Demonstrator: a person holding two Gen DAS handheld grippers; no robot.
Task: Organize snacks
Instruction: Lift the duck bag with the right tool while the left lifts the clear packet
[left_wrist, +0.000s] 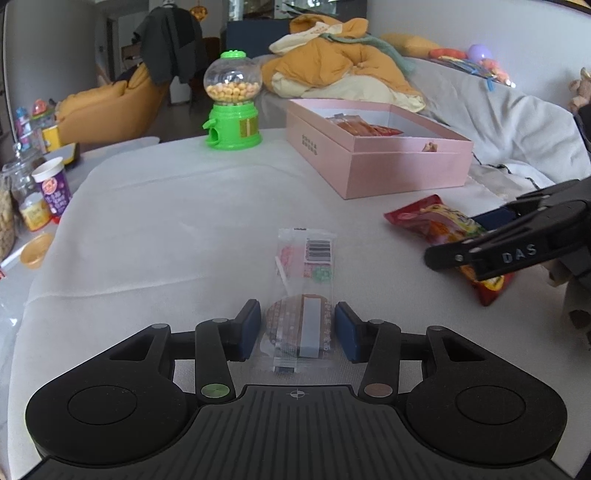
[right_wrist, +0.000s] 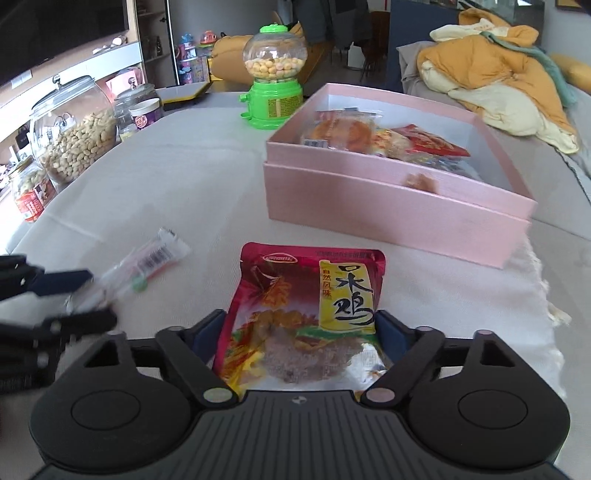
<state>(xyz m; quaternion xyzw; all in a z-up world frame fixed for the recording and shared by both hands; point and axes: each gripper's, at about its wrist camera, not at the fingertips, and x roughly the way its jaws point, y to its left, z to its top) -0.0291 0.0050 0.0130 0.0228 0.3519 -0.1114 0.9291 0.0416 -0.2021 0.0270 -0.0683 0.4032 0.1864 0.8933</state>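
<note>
- While spread a little wider than the packet, left gripper (left_wrist: 297, 330) straddling the near end of a clear-wrapped round biscuit packet (left_wrist: 301, 295) lying flat on the white tablecloth (left_wrist: 166, 221); blue pads just beside the wrapper, contact unclear.
- Right gripper (right_wrist: 301, 338) set either side of a red chicken snack pouch (right_wrist: 306, 314); pads at its edges, firm grip not certain.
- Pouch resting on the cloth, near the open pink box (right_wrist: 399, 210) already holding several snacks.
- Green gumball dispenser (right_wrist: 273, 74) standing beyond the box.
</note>
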